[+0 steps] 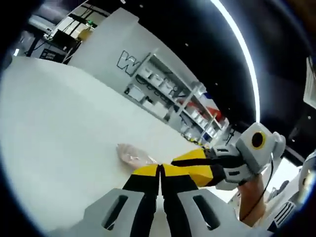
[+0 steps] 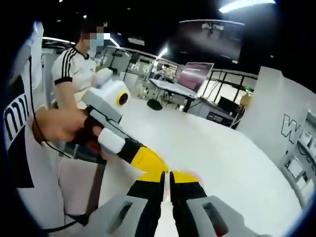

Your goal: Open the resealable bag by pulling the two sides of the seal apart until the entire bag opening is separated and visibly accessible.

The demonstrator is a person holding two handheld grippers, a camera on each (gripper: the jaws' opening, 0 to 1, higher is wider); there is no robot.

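A small clear resealable bag (image 1: 133, 154) with pinkish contents lies on the white table (image 1: 59, 123), its near end reaching my jaw tips. My left gripper (image 1: 160, 168) is shut, its yellow tips pinching that end. My right gripper (image 1: 174, 162) comes in from the right and meets the same end. In the right gripper view my right gripper (image 2: 167, 175) is shut, and a sliver of the bag (image 2: 191, 174) peeks out beside its tip. The left gripper (image 2: 159, 169) comes in from the left with its tips touching mine. The jaws hide most of the bag there.
The table (image 2: 222, 158) stretches wide and bare beyond the bag. White shelving (image 1: 168, 94) with boxes stands behind its far edge. A person in a white shirt (image 2: 74, 74) stands at the left, and a hand (image 2: 59, 123) holds the left gripper.
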